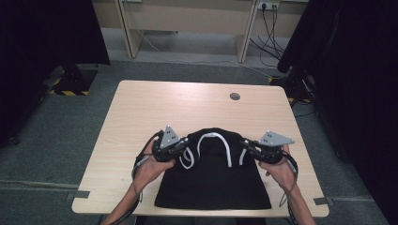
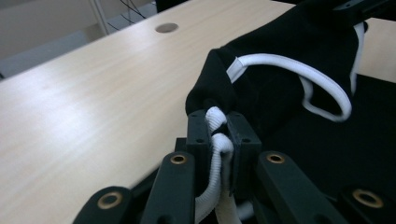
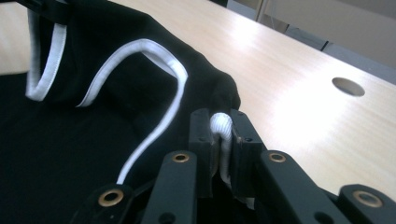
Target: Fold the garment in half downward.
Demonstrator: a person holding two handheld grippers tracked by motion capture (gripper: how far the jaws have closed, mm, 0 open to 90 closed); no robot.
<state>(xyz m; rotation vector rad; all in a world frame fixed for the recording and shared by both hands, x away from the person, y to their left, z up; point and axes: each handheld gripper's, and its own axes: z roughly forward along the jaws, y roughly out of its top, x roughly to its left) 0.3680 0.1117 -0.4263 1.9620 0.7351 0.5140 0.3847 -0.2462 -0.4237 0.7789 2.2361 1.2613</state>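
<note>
Folding a black garment [image 1: 213,180] with white trim, lying lower centre of the high view on the table [image 1: 141,108]. Left gripper [image 2: 218,135], bottom centre of its own view, is clenched on a bunch of white trim [image 2: 219,149]; right gripper [image 3: 220,135] likewise pinches white trim [image 3: 222,128] at the other shoulder. In the high view both sit at mid-frame, either side of the raised upper part. Judgement: keep both pinches firm, move the hands together at one height so the fold edge lands straight, and watch that the trim doesn't slip out. Beyond, bare tabletop up to a round cable hole [image 1: 234,96].
</note>
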